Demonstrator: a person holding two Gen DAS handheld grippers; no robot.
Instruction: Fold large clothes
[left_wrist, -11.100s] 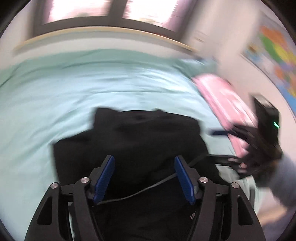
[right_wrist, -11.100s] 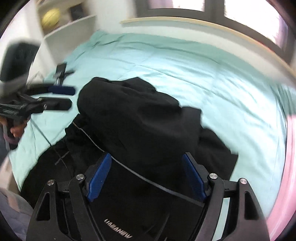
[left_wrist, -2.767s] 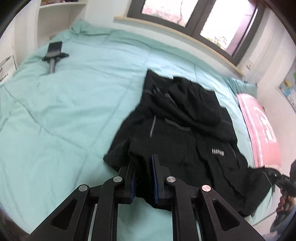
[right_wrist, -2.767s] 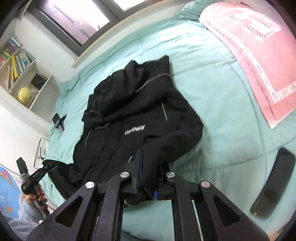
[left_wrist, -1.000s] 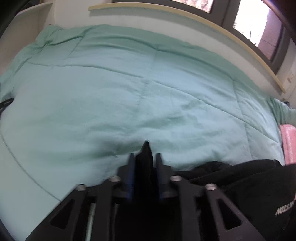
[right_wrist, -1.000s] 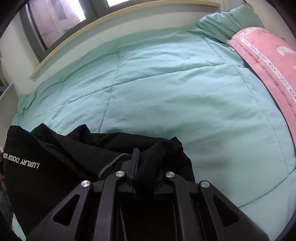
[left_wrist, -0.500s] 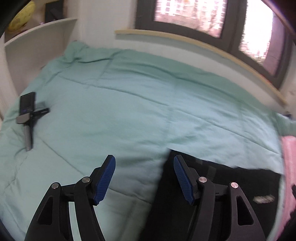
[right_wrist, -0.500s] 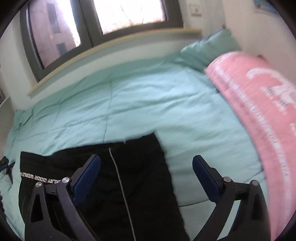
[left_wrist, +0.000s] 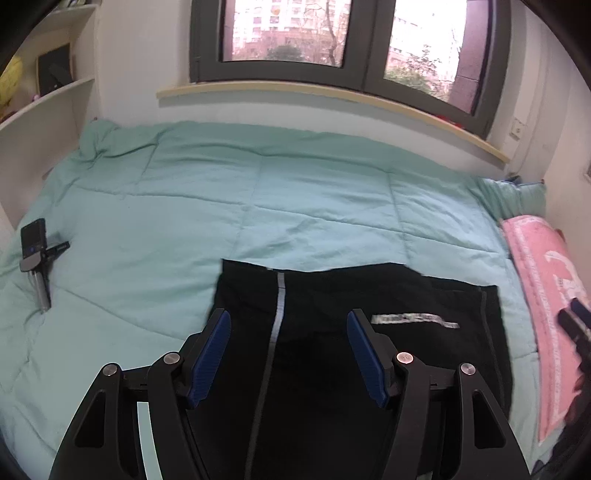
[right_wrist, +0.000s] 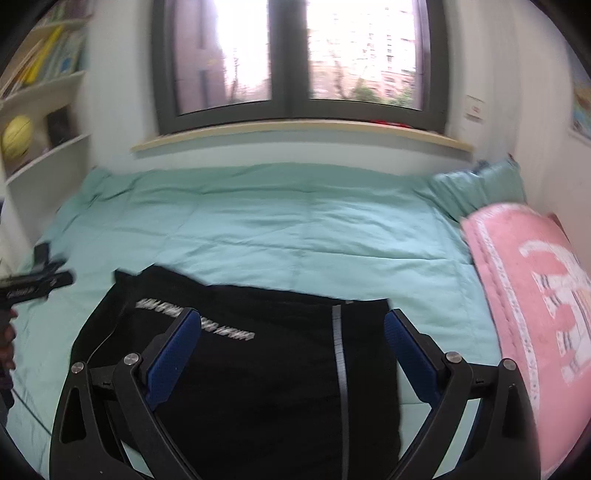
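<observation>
A black jacket (left_wrist: 332, 295) with a grey stripe and white lettering lies flat as a folded rectangle on the mint green bed (left_wrist: 258, 206); it also shows in the right wrist view (right_wrist: 258, 332). My left gripper (left_wrist: 288, 325) is open and empty, held above the jacket's left part. My right gripper (right_wrist: 291, 325) is open wide and empty above the jacket's right part. The right gripper's tip (left_wrist: 576, 325) shows at the right edge of the left wrist view; the left gripper (right_wrist: 33, 286) shows at the left edge of the right wrist view.
A pink towel (right_wrist: 535, 295) lies along the bed's right side, also in the left wrist view (left_wrist: 546, 295). A small black device on a handle (left_wrist: 37, 251) lies on the bed's left. White shelves (right_wrist: 44, 147) stand at the left, a window sill (left_wrist: 332, 96) behind.
Both grippers have let go of the jacket, opened and pulled back and up. The jacket, carried bunched a second ago, now lies flat and folded on the bed.
</observation>
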